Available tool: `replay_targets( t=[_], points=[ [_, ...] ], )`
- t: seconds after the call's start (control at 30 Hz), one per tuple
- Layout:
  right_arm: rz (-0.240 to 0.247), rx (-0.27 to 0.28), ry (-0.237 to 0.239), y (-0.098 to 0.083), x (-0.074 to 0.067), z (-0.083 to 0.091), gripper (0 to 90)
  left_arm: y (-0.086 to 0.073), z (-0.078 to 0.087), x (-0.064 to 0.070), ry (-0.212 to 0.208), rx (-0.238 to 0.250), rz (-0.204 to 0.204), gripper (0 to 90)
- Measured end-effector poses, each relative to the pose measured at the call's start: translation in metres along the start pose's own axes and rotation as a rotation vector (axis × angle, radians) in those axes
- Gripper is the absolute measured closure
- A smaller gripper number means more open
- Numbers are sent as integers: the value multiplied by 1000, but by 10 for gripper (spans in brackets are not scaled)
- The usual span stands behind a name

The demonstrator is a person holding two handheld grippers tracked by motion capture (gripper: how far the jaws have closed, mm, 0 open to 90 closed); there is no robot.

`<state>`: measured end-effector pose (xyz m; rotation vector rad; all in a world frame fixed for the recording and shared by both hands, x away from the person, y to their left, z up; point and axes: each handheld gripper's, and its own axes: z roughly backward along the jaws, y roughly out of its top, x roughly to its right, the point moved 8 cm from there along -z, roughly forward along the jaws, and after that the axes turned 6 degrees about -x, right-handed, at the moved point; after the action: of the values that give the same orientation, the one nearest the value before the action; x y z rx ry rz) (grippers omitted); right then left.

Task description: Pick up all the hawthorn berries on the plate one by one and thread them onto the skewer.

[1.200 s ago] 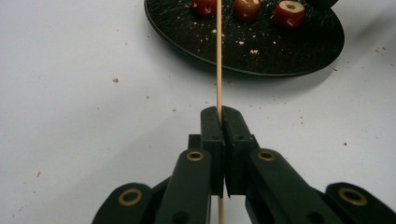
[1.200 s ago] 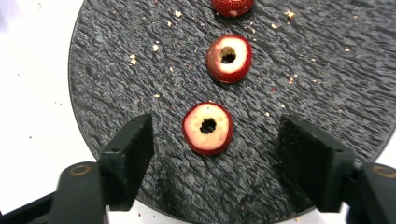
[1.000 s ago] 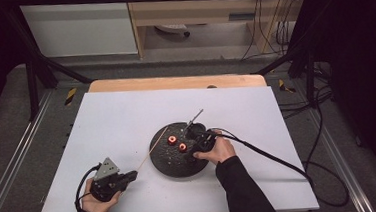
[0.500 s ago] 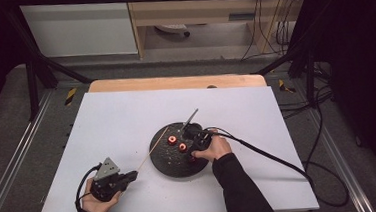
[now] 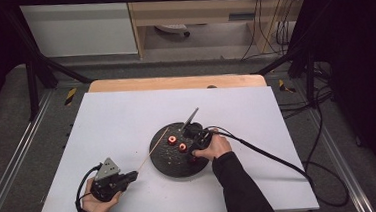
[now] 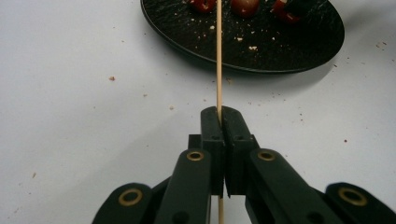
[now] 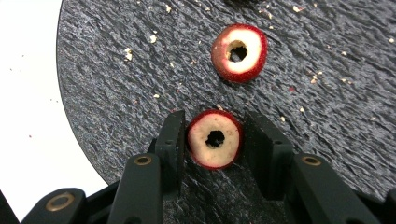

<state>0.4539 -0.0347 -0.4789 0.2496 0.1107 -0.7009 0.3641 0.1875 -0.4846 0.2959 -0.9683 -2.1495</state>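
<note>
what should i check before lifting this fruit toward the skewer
1. Skewer clamped in left gripper: ok.
2. Cored fruit sits between the jaws of the right gripper, which have just been closing: ok.
3. Both pads pressing firmly on it: cannot tell; one side looks barely in contact.
4. Its centre hole open: ok.
5. Second fruit clear of the jaws: ok.

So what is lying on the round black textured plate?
On the round black textured plate: cored red fruit pieces, one between the right gripper jaws, another beyond, plus crumbs. Whatever lies under the gripper is hidden.
</note>
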Motion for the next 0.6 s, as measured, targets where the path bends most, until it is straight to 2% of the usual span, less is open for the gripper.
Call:
replay_targets(
  t=[0.27,0.37,0.6],
  points=[
    [-19,66,11,2,-1,14,609,0,0,1,2,2,-3,882],
    [-18,127,15,2,-1,26,609,1,0,1,4,3,-3,882],
    [-54,220,25,-2,1,39,610,1,0,3,3,9,-3,882]
  ],
)
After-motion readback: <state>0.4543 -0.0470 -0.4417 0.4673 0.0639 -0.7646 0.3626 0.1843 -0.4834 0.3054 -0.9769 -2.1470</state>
